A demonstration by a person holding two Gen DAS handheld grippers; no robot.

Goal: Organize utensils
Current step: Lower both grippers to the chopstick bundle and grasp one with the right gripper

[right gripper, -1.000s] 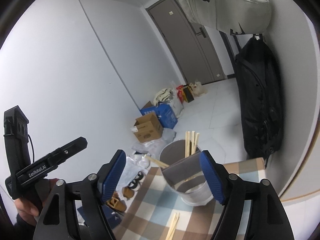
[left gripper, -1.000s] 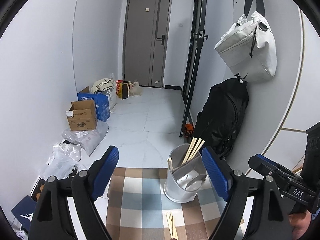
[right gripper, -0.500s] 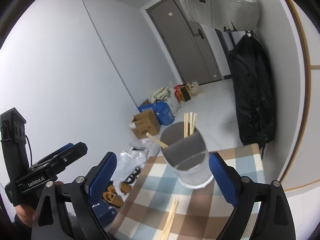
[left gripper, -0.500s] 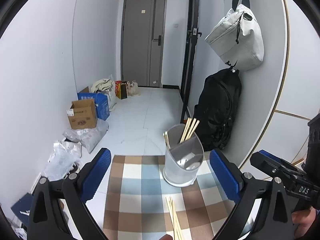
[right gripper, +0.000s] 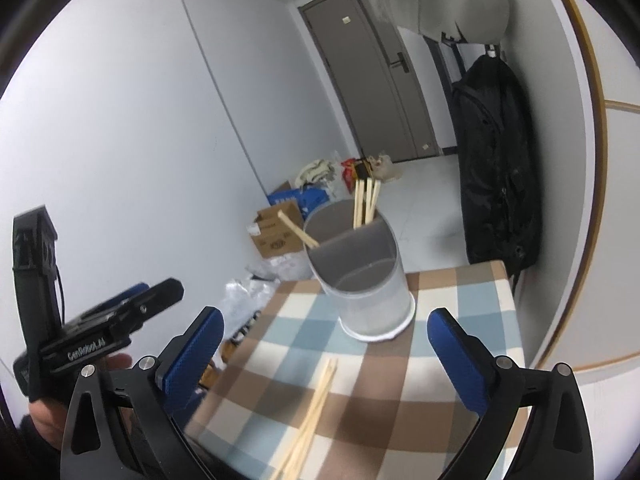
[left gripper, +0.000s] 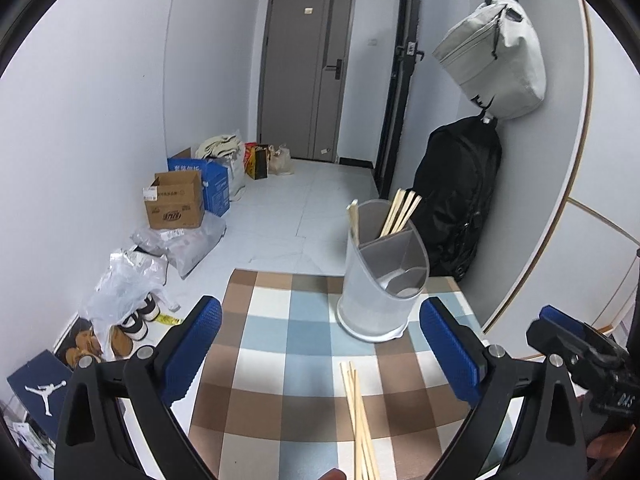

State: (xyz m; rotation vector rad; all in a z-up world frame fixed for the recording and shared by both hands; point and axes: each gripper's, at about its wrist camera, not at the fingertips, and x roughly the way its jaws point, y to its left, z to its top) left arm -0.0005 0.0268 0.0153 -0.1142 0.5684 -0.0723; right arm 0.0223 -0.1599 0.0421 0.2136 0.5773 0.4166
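Note:
A grey two-compartment utensil holder [left gripper: 380, 280] stands at the far right of a checked tablecloth [left gripper: 288, 360]; it also shows in the right wrist view [right gripper: 364, 276]. Several wooden chopsticks [left gripper: 402, 212] stand in its back compartment. Loose chopsticks [left gripper: 360, 420] lie on the cloth in front of it, also seen in the right wrist view [right gripper: 312, 416]. My left gripper [left gripper: 320, 352] is open and empty, above the cloth, short of the holder. My right gripper [right gripper: 326, 356] is open and empty, over the loose chopsticks.
The table ends just behind the holder. Beyond is a tiled floor with cardboard boxes [left gripper: 176, 200], plastic bags [left gripper: 128, 276] and shoes along the left wall. A black backpack [left gripper: 460, 196] and a grey bag [left gripper: 492, 60] hang on the right wall.
Both grippers have drawn back from the holder and opened wider. The holder now stands clear of both, and more of the loose chopsticks show on the cloth.

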